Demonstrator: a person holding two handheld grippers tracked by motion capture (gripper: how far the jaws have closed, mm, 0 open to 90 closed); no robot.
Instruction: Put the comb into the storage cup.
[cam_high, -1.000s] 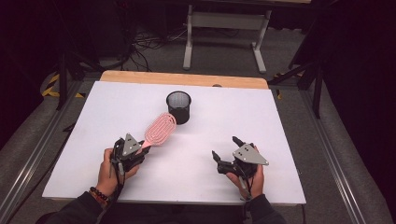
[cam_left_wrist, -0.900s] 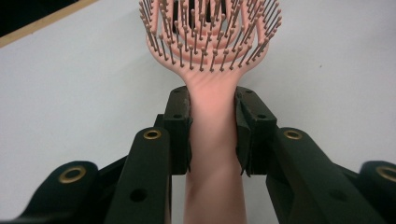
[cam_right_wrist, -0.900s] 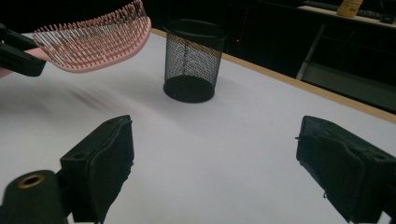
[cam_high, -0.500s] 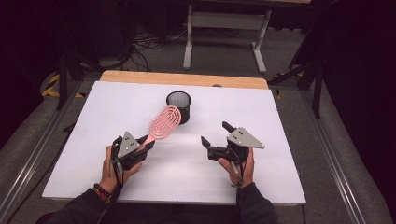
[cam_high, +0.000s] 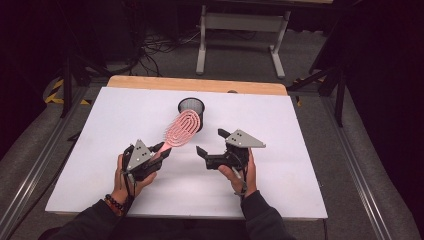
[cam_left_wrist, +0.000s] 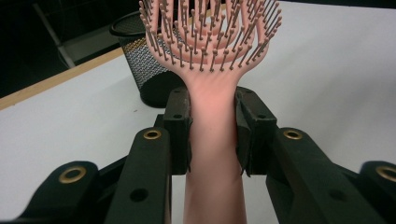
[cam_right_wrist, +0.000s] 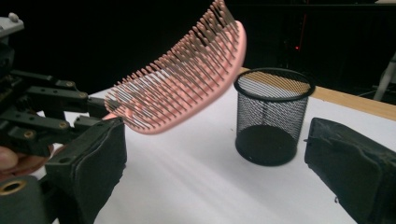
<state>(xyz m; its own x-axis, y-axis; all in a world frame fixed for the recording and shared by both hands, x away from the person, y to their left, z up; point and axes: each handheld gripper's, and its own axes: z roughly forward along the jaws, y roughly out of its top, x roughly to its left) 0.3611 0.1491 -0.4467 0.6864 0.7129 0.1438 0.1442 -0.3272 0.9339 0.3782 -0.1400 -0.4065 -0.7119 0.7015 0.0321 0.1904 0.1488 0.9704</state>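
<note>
A pink hairbrush (cam_high: 182, 129) sticks up and away from my left gripper (cam_high: 161, 150), which is shut on its handle (cam_left_wrist: 212, 140). Its bristled head (cam_right_wrist: 187, 88) hangs in the air just in front of a black mesh cup (cam_high: 191, 104) that stands upright on the white board. In the left gripper view both pads press the handle's sides, and the cup (cam_left_wrist: 144, 70) stands behind on the left. My right gripper (cam_high: 211, 141) is held to the right of the brush and points left toward it. Its jaws have just been opening and stand wide with nothing gripped between them (cam_right_wrist: 215, 154).
The white board (cam_high: 300, 150) lies on a wooden table whose bare strip (cam_high: 150, 82) shows at the far edge. Beyond it are a metal stand's legs (cam_high: 240, 45) and cables on the floor. Rails run along both sides of the table.
My right gripper has risen and moved left toward the brush, turning to point at it, and its jaws have widened. The brush head has swung slightly toward the cup.
</note>
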